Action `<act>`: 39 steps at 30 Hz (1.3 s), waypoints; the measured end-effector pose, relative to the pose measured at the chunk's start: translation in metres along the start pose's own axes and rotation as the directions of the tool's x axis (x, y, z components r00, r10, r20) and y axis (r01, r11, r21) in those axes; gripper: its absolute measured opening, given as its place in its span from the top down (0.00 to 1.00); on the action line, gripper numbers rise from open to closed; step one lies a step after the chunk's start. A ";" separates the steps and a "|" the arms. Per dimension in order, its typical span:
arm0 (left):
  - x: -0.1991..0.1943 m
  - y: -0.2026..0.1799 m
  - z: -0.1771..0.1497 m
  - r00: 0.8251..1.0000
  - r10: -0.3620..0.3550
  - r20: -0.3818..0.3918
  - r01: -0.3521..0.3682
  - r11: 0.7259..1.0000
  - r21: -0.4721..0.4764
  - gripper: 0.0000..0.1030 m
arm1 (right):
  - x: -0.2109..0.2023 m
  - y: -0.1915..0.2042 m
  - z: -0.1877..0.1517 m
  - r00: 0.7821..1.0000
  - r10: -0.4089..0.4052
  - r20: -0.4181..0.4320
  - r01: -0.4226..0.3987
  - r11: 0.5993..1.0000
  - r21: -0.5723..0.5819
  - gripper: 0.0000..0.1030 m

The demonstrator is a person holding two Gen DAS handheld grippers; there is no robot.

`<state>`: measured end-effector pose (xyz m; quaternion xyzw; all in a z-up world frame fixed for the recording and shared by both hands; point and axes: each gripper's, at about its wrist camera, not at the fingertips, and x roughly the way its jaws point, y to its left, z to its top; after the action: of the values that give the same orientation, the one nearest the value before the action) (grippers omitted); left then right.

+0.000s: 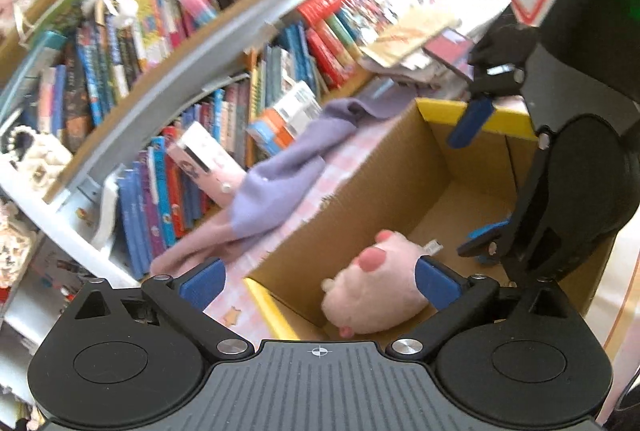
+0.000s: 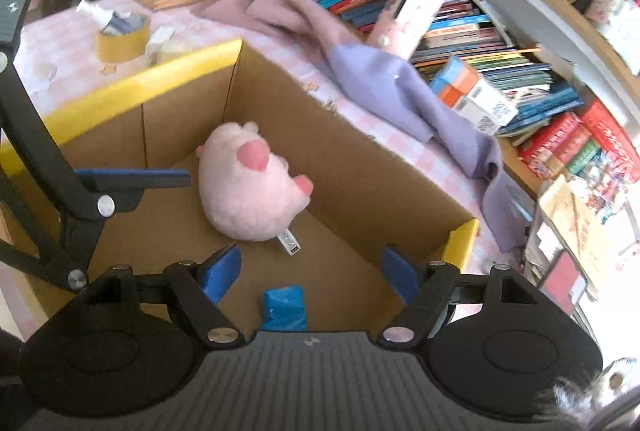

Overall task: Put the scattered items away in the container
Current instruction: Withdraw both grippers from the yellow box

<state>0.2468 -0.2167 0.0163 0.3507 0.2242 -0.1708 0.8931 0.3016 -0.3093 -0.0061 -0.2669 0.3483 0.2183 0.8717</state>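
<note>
The pink checked table [image 2: 60, 43] carries a cardboard box [image 2: 360, 175], purple cloth [image 2: 384, 87] and tape roll [image 2: 122, 39].

Home room: crammed bookshelves [image 1: 168, 79], pink checked tablecloth [image 2: 64, 35].

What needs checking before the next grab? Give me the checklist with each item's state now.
1. Left gripper jaws open, nothing held: ok.
2. Right gripper jaws open, nothing held: ok.
3. Pink plush lies inside the cardboard box: ok.
4. Blue packet on the box floor: ok.
5. Purple cloth in the box: not ok, it lies on the table beside it.
6. Tape roll in the box: not ok, on the table.
</note>
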 end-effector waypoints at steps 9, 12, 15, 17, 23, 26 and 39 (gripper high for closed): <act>-0.033 0.018 -0.010 0.999 0.024 0.048 -0.019 0.994 -0.106 0.00 | -0.028 0.007 -0.004 0.997 -0.066 0.034 0.062 0.994 0.095 0.21; -0.038 0.022 -0.016 0.999 0.025 0.046 -0.018 0.989 -0.147 0.00 | -0.034 0.011 -0.003 0.995 -0.089 0.040 0.084 0.990 0.115 0.21; -0.047 0.024 -0.023 0.998 0.014 0.056 -0.004 0.984 -0.176 0.00 | -0.044 0.014 -0.003 0.992 -0.115 0.055 0.106 0.982 0.154 0.21; -0.054 0.025 -0.027 0.998 0.005 0.065 0.008 0.981 -0.191 0.00 | -0.052 0.015 -0.003 0.989 -0.131 0.063 0.117 0.975 0.189 0.21; -0.075 0.032 -0.041 0.996 -0.018 0.092 0.040 0.970 -0.240 0.00 | -0.077 0.030 -0.005 0.978 -0.191 0.084 0.161 0.947 0.278 0.21; -0.087 0.035 -0.052 0.995 -0.028 0.100 0.054 0.962 -0.268 0.00 | -0.091 0.040 -0.007 0.970 -0.224 0.091 0.184 0.928 0.322 0.21; -0.142 0.037 -0.113 0.992 -0.094 0.085 0.119 0.929 -0.351 0.00 | -0.147 0.098 -0.035 0.927 -0.371 0.044 0.294 0.797 0.528 0.19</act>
<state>0.1129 -0.0907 0.0371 0.1650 0.2399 -0.1873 0.9381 0.1322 -0.2851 0.0482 -0.0658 0.2766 -0.0203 0.9585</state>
